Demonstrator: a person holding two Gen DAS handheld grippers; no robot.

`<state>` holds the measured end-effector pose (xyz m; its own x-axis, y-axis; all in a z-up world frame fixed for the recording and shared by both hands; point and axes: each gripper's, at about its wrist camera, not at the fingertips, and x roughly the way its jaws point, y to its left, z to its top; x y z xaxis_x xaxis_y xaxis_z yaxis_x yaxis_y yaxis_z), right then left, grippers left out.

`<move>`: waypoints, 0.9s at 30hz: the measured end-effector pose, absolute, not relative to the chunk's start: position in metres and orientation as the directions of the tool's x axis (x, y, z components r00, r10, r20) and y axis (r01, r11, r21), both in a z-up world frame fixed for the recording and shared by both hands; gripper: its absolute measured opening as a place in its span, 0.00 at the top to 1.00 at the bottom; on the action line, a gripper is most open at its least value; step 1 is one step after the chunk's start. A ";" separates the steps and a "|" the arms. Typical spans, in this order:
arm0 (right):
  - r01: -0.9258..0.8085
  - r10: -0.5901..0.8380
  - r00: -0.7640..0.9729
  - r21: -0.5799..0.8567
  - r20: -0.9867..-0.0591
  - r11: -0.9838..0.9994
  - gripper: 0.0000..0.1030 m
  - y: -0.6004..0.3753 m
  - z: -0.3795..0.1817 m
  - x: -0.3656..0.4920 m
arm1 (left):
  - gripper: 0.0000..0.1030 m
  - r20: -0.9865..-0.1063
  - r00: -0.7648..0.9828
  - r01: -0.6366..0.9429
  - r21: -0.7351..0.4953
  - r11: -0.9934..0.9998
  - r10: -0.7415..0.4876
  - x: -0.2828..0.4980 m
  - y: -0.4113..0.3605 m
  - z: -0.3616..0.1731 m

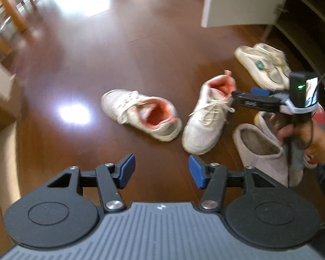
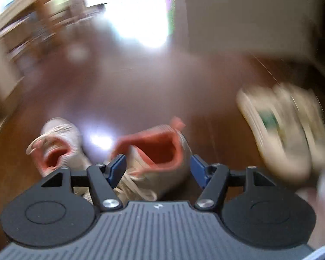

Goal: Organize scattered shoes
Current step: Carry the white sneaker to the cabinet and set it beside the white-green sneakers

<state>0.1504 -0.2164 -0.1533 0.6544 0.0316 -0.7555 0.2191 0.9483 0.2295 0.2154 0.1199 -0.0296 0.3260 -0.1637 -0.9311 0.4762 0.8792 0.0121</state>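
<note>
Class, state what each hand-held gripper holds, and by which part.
Nothing is held. The left hand-held gripper is open above the floor; the right hand-held gripper is open, straddling the pink-lined sneaker's heel.

The floor (image 1: 97, 54) is dark reddish-brown wood, polished, with strong white glare at the top and a smaller bright spot lower down. At the upper left stand wooden chair legs (image 1: 8, 10). A white cabinet door (image 1: 244, 2) hangs open at the upper right, beside dark wooden shelves (image 1: 303, 21). The right wrist view is blurred.
</note>
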 end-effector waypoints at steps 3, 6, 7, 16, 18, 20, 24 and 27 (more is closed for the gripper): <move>0.410 0.004 0.639 0.346 -0.769 0.844 0.40 -0.222 -0.173 0.151 | 0.43 -0.932 0.304 0.532 -0.003 0.847 -0.195 0.219 0.105 -0.045; 0.616 -0.048 0.603 0.426 -0.797 0.663 0.44 -0.233 -0.190 0.167 | 0.43 -0.940 0.268 0.536 -0.035 0.844 -0.210 0.225 0.098 -0.059; 0.653 -0.045 0.579 0.431 -0.814 0.622 0.55 -0.236 -0.197 0.174 | 0.43 -0.941 0.259 0.530 -0.050 0.847 -0.218 0.227 0.098 -0.063; 0.342 0.099 0.586 0.356 -0.804 0.869 0.81 -0.273 -0.202 0.266 | 0.43 -0.939 0.246 0.472 -0.100 0.876 -0.240 0.244 0.105 -0.081; 0.289 0.094 0.629 0.345 -0.771 0.893 0.27 -0.276 -0.185 0.256 | 0.43 -0.937 0.247 0.479 -0.102 0.872 -0.246 0.244 0.105 -0.082; 0.217 0.052 0.698 0.280 -0.715 0.935 0.07 -0.261 -0.164 0.226 | 0.43 -0.935 0.254 0.483 -0.098 0.870 -0.247 0.244 0.103 -0.082; 0.063 0.045 0.673 0.118 -0.738 0.991 0.07 -0.209 -0.172 0.181 | 0.43 -0.923 0.271 0.489 -0.112 0.865 -0.273 0.246 0.097 -0.080; 0.037 -0.030 0.600 -0.009 -0.799 0.999 0.09 -0.175 -0.201 0.172 | 0.43 -0.918 0.274 0.513 -0.112 0.851 -0.286 0.243 0.089 -0.075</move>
<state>0.1724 -0.1754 -0.2005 0.6003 -0.0299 -0.7993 0.0373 0.9993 -0.0093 0.2426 0.0889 -0.0749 0.2743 -0.2863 -0.9180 0.5128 0.8511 -0.1123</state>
